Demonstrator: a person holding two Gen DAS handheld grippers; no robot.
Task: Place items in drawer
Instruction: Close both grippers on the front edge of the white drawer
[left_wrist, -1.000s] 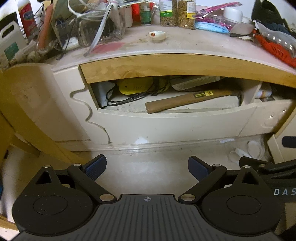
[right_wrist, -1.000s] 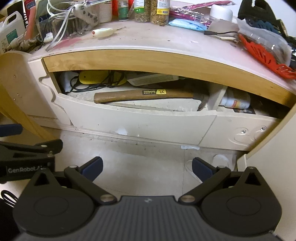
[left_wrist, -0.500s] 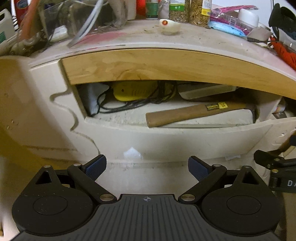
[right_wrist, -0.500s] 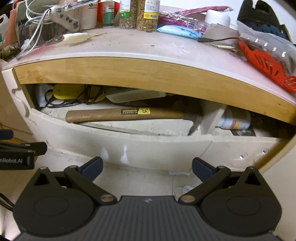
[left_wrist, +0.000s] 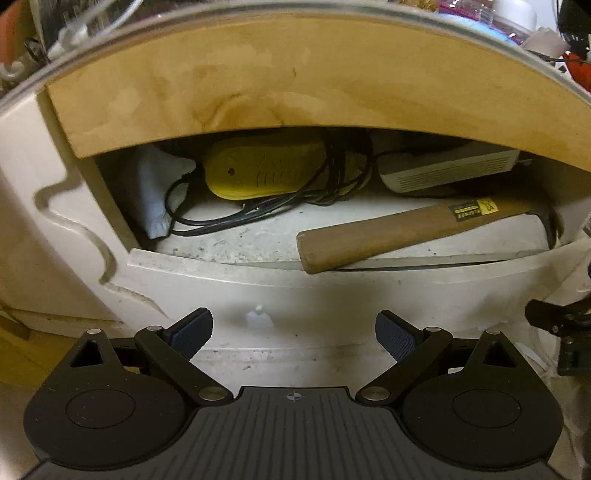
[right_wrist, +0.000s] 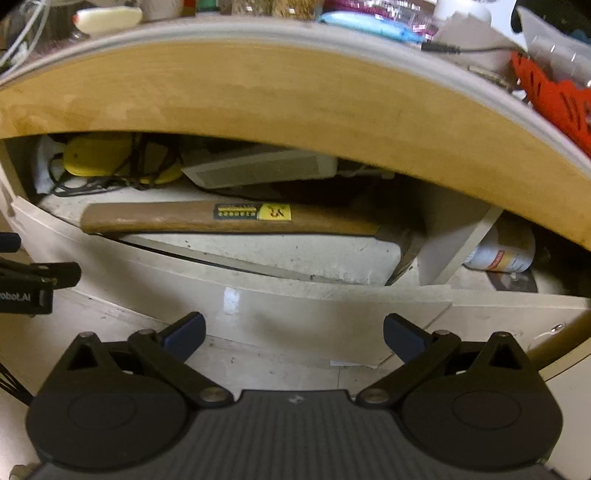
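Observation:
The cream drawer (left_wrist: 332, 295) (right_wrist: 295, 306) stands partly open under the wooden desk edge (left_wrist: 295, 85). Inside lie a wooden-handled hammer (left_wrist: 399, 232) (right_wrist: 207, 218), a yellow device (left_wrist: 266, 170) (right_wrist: 92, 155) with black cables, and a white vented box (left_wrist: 447, 170) (right_wrist: 258, 170). My left gripper (left_wrist: 293, 332) is open and empty, close in front of the drawer's front panel. My right gripper (right_wrist: 293, 334) is open and empty, also close to the drawer front, to the right of the left one.
A second compartment at the right holds a white bottle (right_wrist: 498, 254). The desk top above carries clutter: a red plastic piece (right_wrist: 554, 99), a blue packet (right_wrist: 369, 26), a white object (right_wrist: 107, 18), cables. The right gripper's tip (left_wrist: 554, 325) shows at the left view's edge.
Both grippers have moved forward and closer to the drawer front; the drawer and desk edge now fill the views. Both grippers stay open and empty.

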